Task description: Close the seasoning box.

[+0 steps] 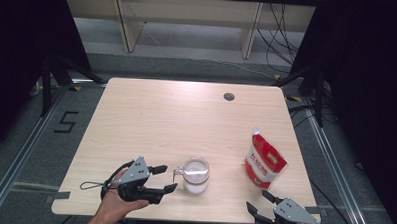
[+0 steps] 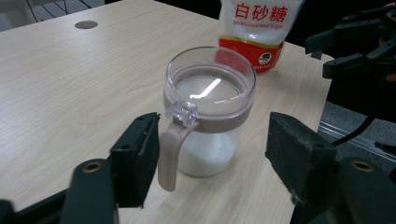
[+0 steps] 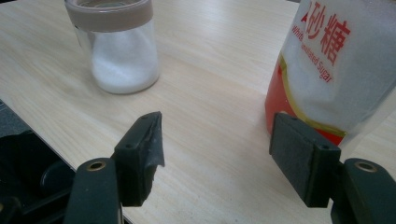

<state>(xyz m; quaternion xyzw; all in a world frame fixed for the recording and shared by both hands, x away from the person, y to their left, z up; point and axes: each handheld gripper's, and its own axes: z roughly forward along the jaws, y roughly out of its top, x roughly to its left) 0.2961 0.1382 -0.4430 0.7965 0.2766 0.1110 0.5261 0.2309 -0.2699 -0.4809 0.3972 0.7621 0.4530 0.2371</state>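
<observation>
A glass jar (image 1: 196,174) with a beige collar, a beige handle and a clear lid holds white sugar and stands near the table's front edge. My left gripper (image 1: 167,178) is just left of it, open, jaws pointing at the jar. In the left gripper view the jar (image 2: 210,93) stands between and just beyond the jaws of this gripper (image 2: 212,140), its handle (image 2: 170,154) close beside the left pad without being pressed. A red and white sugar bag (image 1: 264,164) stands to the right. My right gripper (image 1: 257,199) is open in front of the bag (image 3: 336,65), gripping nothing.
The wooden table (image 1: 151,115) has a round cable hole (image 1: 229,96) at the far right. Its front edge runs just under both hands. Floor rails and a taped "5" (image 1: 66,121) lie left of the table; cables trail at the right.
</observation>
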